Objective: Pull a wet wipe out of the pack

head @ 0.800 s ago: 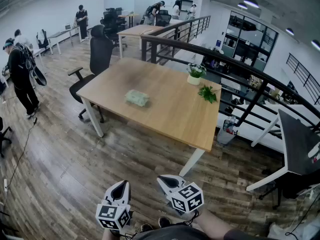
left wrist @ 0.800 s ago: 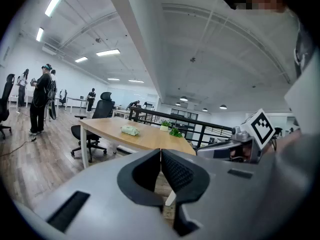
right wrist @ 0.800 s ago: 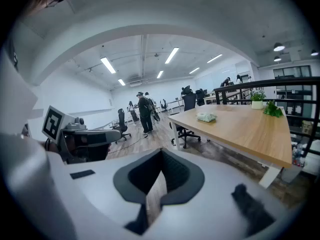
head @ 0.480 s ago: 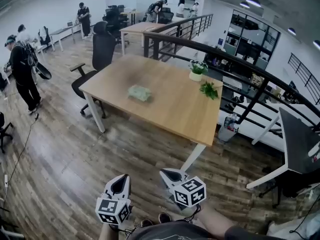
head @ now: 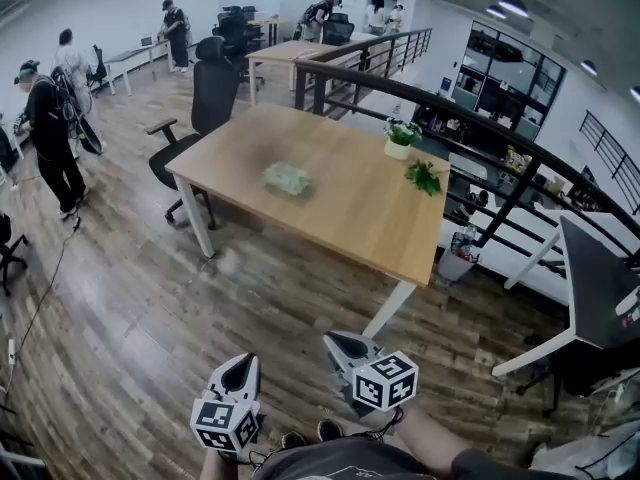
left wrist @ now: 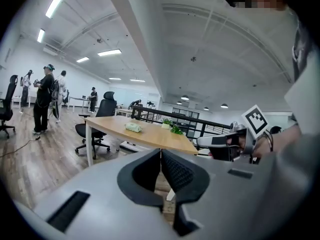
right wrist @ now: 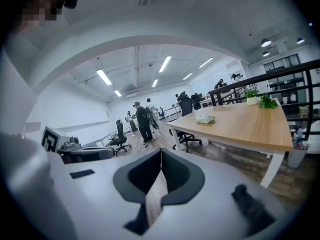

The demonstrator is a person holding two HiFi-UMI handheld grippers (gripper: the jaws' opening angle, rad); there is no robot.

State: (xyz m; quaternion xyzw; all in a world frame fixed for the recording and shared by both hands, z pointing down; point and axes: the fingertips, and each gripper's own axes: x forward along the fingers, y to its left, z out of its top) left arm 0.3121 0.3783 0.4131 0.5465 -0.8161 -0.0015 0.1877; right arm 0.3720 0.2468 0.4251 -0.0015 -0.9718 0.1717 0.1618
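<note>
Standing at the left edge of the head view, a person in dark clothes (head: 45, 133) is on the wooden floor (head: 130, 308), well apart from the worktop (head: 350, 218). A black office chair (head: 205, 98) sits at the worktop's left end. The wet wipe pack (head: 287, 178) lies flat on the worktop, left of its middle, with nothing touching it. Further right, near the far edge, stand a white-potted plant (head: 402, 138) and a small leafy plant (head: 424, 176); a dark railing (head: 500, 133) runs behind them. At the bottom of the frame the left tongs (head: 243, 365) and, just to their right, the right tongs (head: 342, 343) hover over the floor, well short of the worktop. Each pair's jaws are pressed together with nothing between them.
</note>
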